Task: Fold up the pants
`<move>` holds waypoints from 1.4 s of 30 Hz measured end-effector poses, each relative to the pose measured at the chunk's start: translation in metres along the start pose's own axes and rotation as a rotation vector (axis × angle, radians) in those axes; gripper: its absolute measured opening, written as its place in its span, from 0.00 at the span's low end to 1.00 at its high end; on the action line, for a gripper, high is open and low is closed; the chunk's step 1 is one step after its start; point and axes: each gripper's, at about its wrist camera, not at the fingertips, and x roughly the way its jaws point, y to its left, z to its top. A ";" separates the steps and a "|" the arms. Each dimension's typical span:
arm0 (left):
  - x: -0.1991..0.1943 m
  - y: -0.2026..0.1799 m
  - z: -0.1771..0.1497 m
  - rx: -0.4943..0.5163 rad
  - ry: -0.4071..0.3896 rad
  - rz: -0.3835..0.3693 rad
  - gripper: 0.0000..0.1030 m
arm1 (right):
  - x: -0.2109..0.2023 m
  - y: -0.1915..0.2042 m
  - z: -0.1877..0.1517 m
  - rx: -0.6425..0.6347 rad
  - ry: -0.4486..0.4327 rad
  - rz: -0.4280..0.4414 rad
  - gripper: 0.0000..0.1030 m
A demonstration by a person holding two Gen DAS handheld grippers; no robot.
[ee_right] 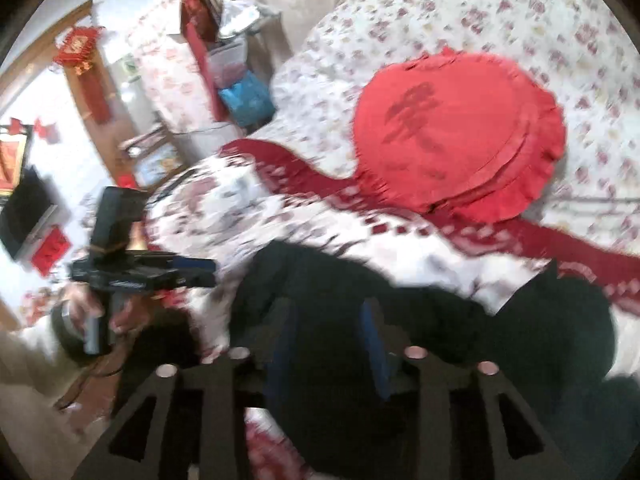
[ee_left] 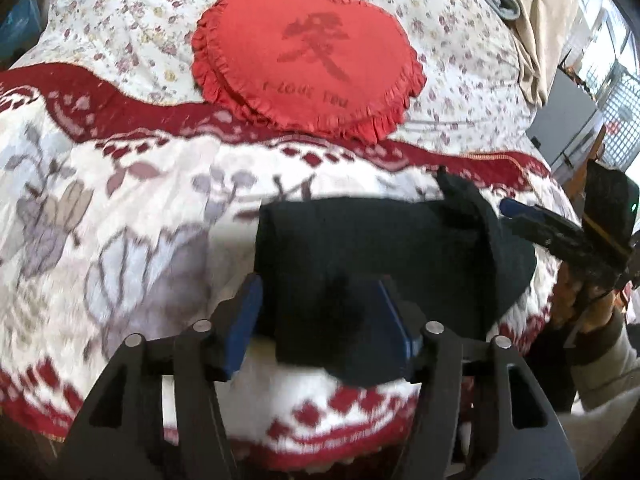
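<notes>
The black pants (ee_left: 372, 256) lie bunched and partly folded on the red-and-white patterned blanket (ee_left: 132, 216). My left gripper (ee_left: 320, 320) is open, its blue pads on either side of the pants' near edge. My right gripper (ee_right: 328, 340) is open over the black pants (ee_right: 400, 340) in its own blurred view. The right gripper also shows at the pants' right end in the left wrist view (ee_left: 520, 212). The left gripper shows in the right wrist view (ee_right: 192, 270) at the pants' left end.
A red heart-shaped cushion (ee_left: 308, 56) lies on the floral bedsheet (ee_left: 460, 60) behind the blanket. Beige fabric (ee_left: 536, 8) hangs at the far right. Cluttered furniture and bags (ee_right: 224, 64) stand beyond the bed's left side.
</notes>
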 end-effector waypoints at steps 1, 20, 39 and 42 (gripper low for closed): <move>0.007 -0.001 0.008 -0.001 0.001 0.004 0.57 | 0.006 -0.002 0.004 -0.018 -0.009 -0.039 0.43; 0.046 0.013 0.060 -0.012 -0.025 0.030 0.04 | 0.115 -0.033 0.041 -0.070 0.094 -0.156 0.00; 0.069 -0.022 0.041 0.059 0.033 -0.027 0.19 | 0.115 -0.031 -0.003 -0.098 0.190 -0.104 0.04; 0.059 -0.010 0.054 0.013 -0.024 -0.033 0.11 | 0.108 -0.028 0.011 -0.093 0.121 -0.123 0.03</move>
